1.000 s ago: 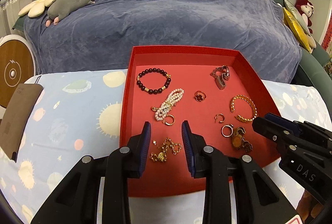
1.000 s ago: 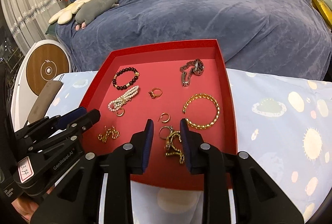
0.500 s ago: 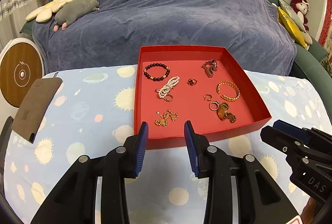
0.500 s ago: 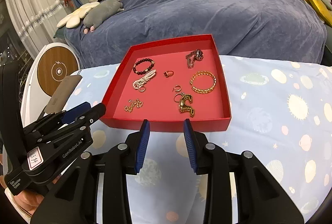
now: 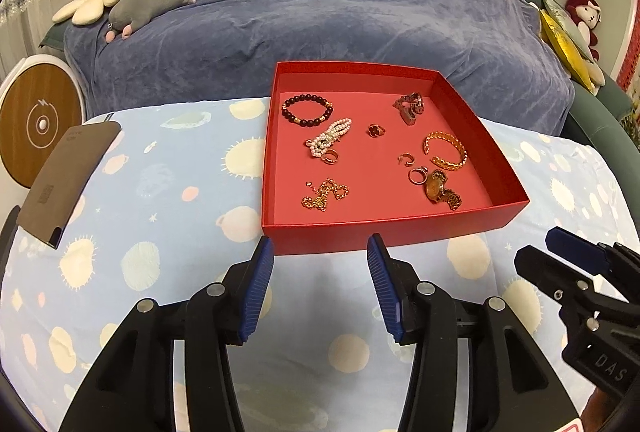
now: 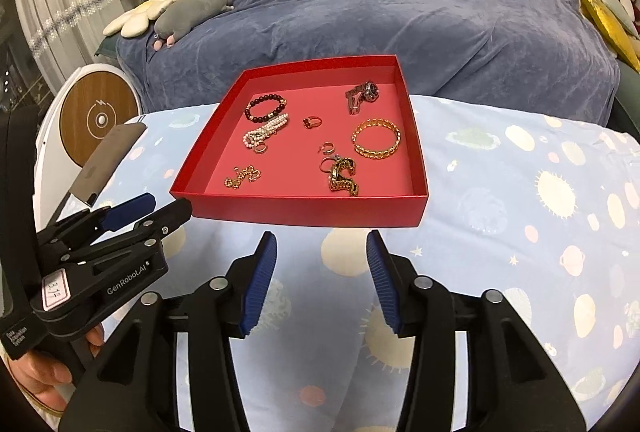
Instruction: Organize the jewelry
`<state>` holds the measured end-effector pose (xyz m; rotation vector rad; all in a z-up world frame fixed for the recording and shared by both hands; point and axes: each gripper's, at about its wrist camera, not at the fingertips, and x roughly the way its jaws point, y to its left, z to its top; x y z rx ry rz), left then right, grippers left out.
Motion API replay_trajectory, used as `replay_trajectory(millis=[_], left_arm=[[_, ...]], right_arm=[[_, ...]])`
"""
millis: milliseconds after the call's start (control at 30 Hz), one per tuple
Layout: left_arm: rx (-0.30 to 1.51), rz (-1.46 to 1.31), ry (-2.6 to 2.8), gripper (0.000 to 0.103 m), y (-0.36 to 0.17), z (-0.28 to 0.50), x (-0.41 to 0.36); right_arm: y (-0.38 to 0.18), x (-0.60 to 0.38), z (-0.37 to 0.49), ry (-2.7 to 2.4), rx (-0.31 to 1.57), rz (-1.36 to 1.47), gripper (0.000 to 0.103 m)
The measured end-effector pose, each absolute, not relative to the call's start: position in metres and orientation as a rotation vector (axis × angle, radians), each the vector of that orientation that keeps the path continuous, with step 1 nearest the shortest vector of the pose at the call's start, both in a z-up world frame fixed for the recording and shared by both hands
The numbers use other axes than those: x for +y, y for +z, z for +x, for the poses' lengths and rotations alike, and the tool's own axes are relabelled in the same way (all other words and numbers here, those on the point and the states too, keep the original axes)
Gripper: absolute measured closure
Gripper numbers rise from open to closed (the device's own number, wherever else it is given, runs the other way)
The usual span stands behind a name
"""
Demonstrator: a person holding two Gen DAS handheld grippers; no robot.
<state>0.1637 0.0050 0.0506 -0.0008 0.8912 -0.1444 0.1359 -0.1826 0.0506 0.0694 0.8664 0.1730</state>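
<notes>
A red tray (image 5: 392,232) (image 6: 304,210) stands on a blue patterned cloth and holds several pieces: a dark bead bracelet (image 5: 307,109), a pearl bracelet (image 5: 330,141), a gold chain (image 5: 324,194), a gold bangle (image 5: 445,151), a gold watch (image 5: 440,189), a silver watch (image 5: 410,106) and small rings. My left gripper (image 5: 320,264) is open and empty, just short of the tray's near wall. My right gripper (image 6: 321,260) is open and empty too, also in front of the tray. Each gripper shows at the side of the other's view.
A brown card case (image 5: 66,176) lies on the cloth at the left edge. A sofa under a blue-grey cover (image 5: 340,4) stands behind the table, with plush toys (image 5: 148,0) on it. A round wooden-faced device (image 5: 38,126) stands at far left.
Both grippers have pulled back from over the tray to in front of its near wall, and both have opened wider. The jewelry lies where it was.
</notes>
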Motion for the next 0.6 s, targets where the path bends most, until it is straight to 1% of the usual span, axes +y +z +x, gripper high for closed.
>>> replay_trajectory(millis=[433,467,533,600], left_arm=[[0.924,-0.002,-0.153,0.054,0.041,0.170,0.005],[0.926,-0.003,-0.154,0.054,0.040,0.170,0.005],[0.922,-0.006,-0.146,0.050,0.040,0.170,0.006],[0.920,-0.007,-0.143,0.050,0.041,0.171,0.008]], right_arm=[[0.032,-0.190,0.147,0.162,0.922,0.121,0.057],[0.032,-0.190,0.147,0.161,0.922,0.122,0.057],[0.031,-0.190,0.146,0.165,0.925,0.125,0.057],[0.032,-0.189,0.146,0.166,0.924,0.121,0.056]])
